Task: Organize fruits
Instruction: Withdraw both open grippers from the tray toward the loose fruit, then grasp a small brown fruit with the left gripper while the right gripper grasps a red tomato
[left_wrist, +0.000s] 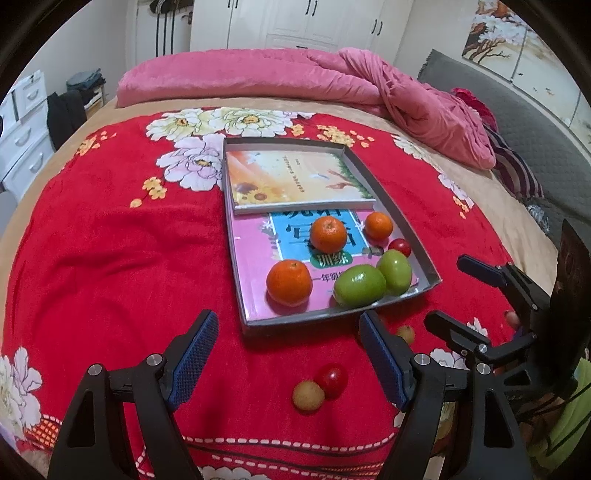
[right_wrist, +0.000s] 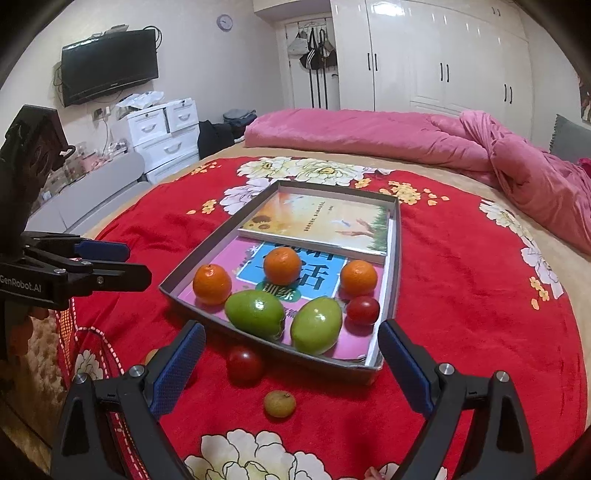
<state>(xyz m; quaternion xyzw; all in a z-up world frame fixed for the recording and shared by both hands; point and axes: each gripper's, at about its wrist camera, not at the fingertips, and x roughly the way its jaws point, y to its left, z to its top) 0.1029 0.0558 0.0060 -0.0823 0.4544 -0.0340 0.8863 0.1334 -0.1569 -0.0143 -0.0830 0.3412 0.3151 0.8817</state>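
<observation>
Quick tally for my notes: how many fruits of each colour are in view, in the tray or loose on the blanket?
Orange: 3, in the tray
Green: 2, in the tray
Red: 2, one in the tray, one on the blanket
Tan: 2, on the blanket
Total: 9

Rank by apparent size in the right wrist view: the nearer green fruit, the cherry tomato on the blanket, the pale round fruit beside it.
1. Green fruit
2. Cherry tomato
3. Pale round fruit, smallest though nearest the camera.
</observation>
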